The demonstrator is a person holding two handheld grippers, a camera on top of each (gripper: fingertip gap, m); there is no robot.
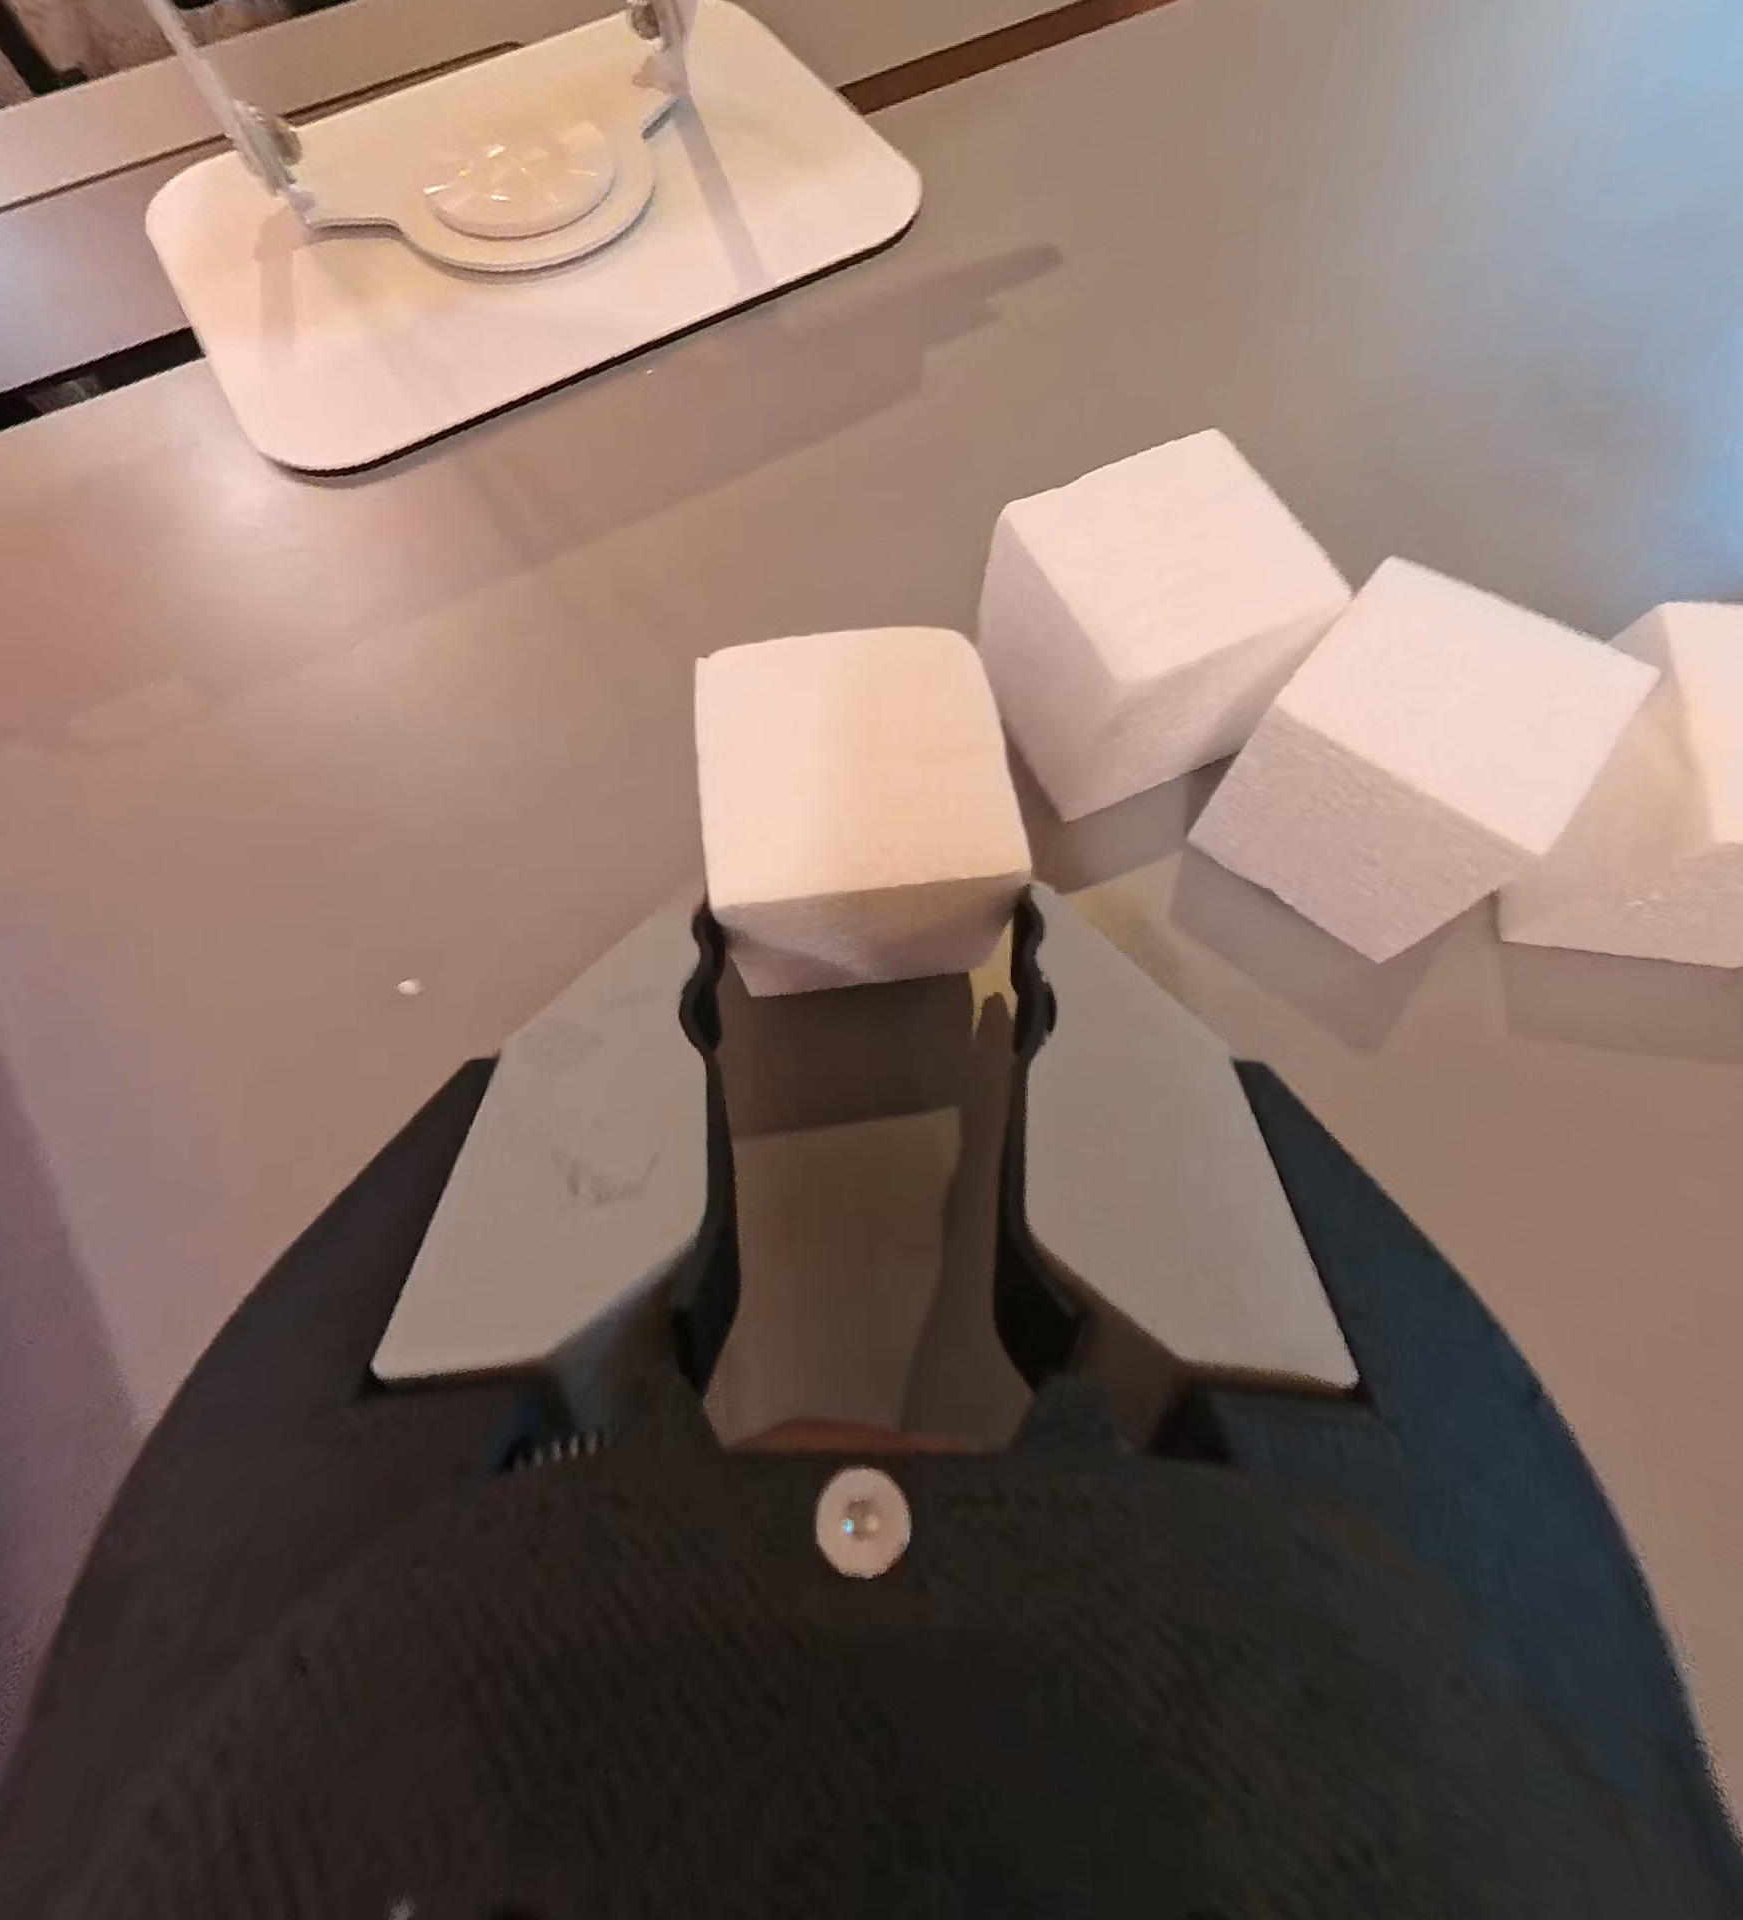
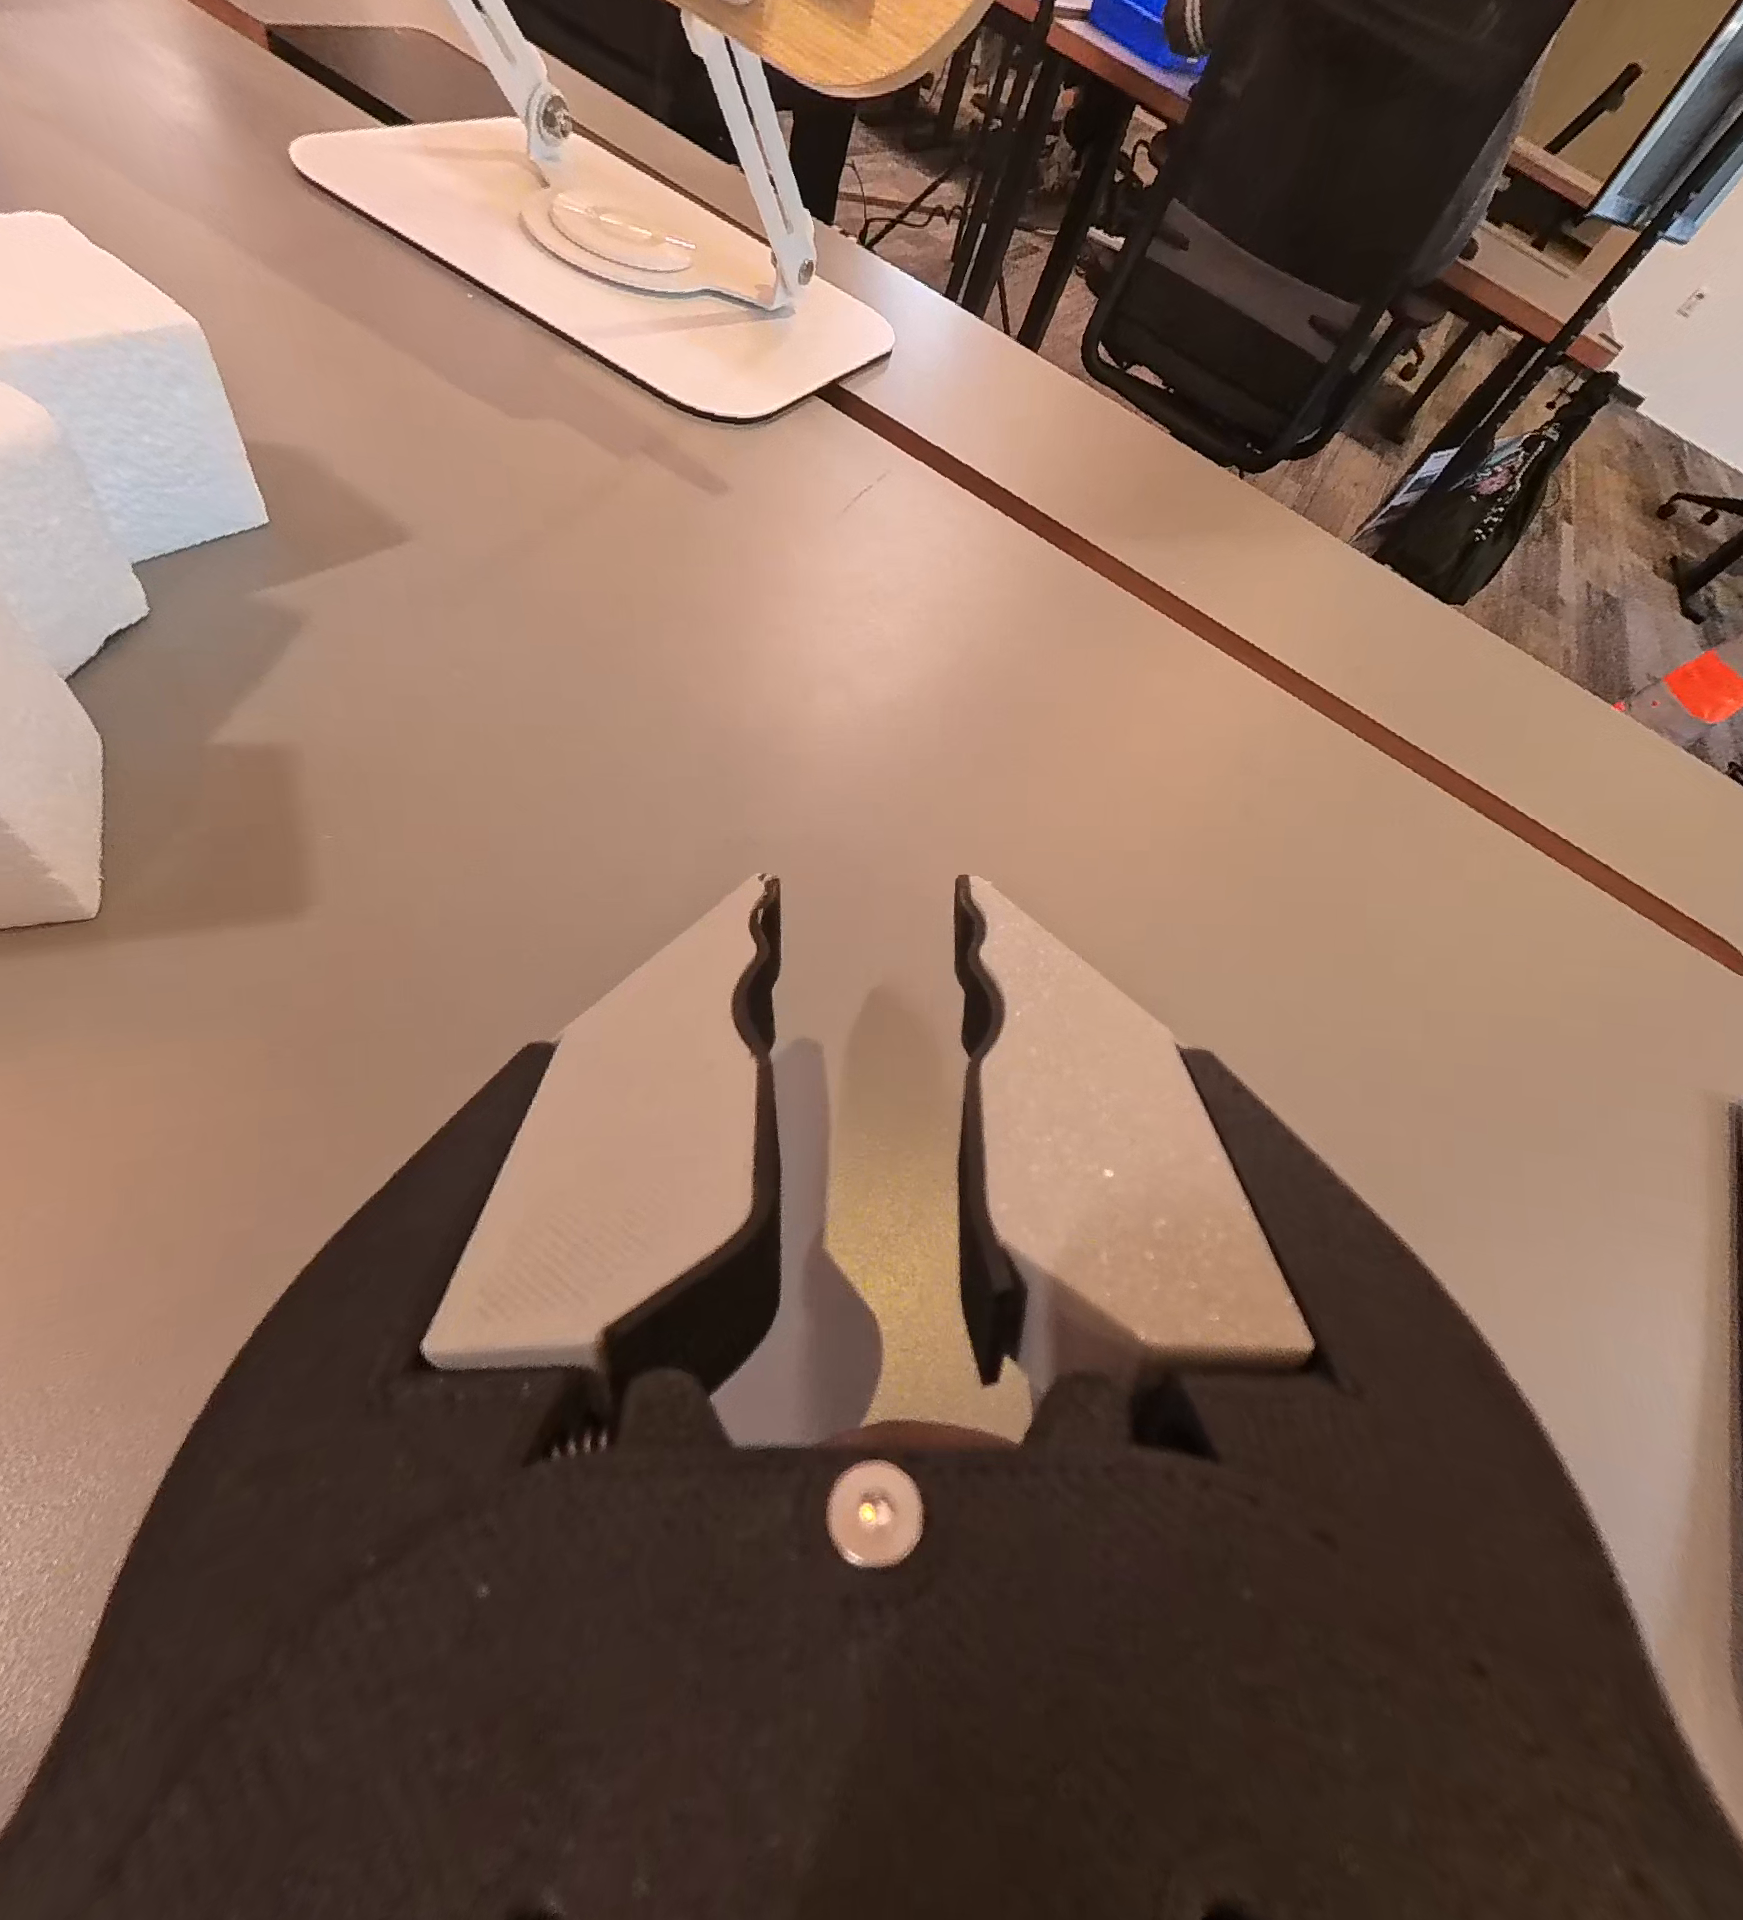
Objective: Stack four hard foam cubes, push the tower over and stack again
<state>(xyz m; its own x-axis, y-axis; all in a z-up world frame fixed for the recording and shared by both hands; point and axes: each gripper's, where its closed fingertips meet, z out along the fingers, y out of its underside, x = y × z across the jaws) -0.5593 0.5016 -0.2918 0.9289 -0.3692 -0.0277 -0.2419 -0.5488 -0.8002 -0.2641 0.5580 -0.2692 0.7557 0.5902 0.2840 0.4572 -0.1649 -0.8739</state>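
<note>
White hard foam is what I have in my left claw [image 1: 865, 935]: one foam cube [image 1: 846, 790] pinched only at its near lower edge by the very tips, the jaws set about a cube's width apart and clamped on it. That shallow hold is my worry; the cube could pivot or slip out of the tips if I swing it fast, and squeezing harder would likely dent the crumbly edges. The other three cubes lie loose on the grey surface [image 1: 327, 727], in a row running from 1 o'clock to 3 o'clock of the held one: the nearest cube [image 1: 1147, 665], the middle cube [image 1: 1407, 769] and the far cube [image 1: 1719, 790]. They look close enough to touch one another, and the held cube sits just beside the nearest, so a careless lift may knock it askew. No tower stands yet. My right claw [image 2: 867, 904] hovers over bare surface with a narrow gap between its jaws, gripping nothing, with the cubes off at its 10 o'clock. A white stand base [image 1: 493, 343] rests at 11 o'clock, well apart.
</note>
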